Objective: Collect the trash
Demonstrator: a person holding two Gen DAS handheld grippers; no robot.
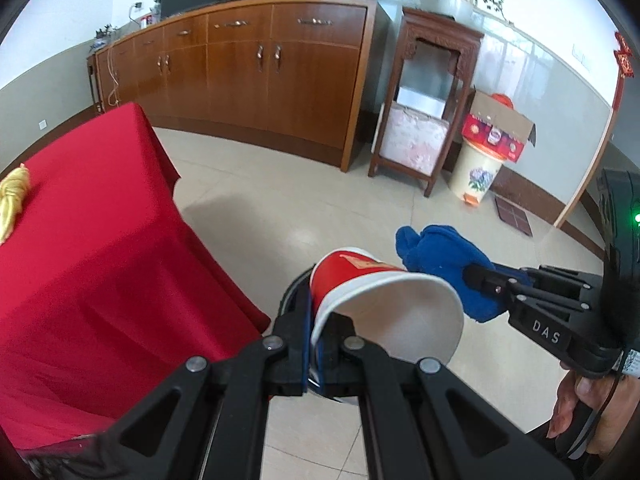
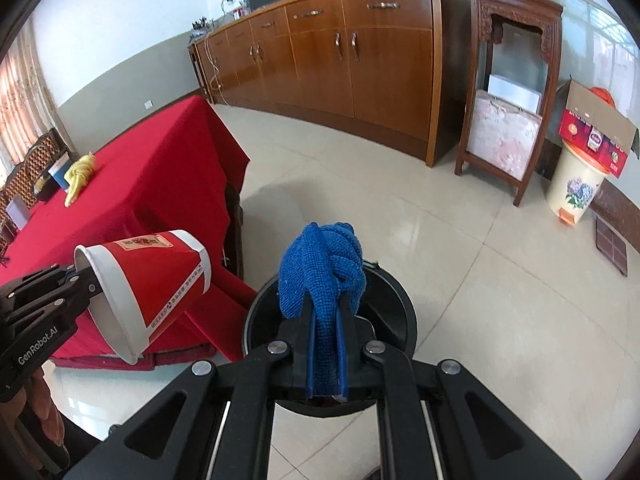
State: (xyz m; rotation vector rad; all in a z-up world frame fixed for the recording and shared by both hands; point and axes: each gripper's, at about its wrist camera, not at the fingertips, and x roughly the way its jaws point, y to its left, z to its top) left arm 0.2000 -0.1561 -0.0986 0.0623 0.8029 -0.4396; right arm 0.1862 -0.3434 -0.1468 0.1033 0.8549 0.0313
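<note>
- Grippers both angle down at the tiled floor, off the table (image 2: 168,168) corner.
- Our left gripper (image 1: 316,344) pinches the cup (image 1: 360,280) rim, cup tilted.
- Our right gripper (image 2: 326,344) pinches the blue cloth (image 2: 320,268) above the black bin (image 2: 392,312).

Off to my left stands a table under a red cloth (image 2: 160,168), with a yellow rag (image 2: 80,178) lying on top. Ahead of me runs a long wooden sideboard (image 2: 340,64), and to its right a carved wooden stand (image 2: 512,80), then a flowered bin (image 2: 576,192) bearing a cardboard box (image 2: 596,136).
</note>
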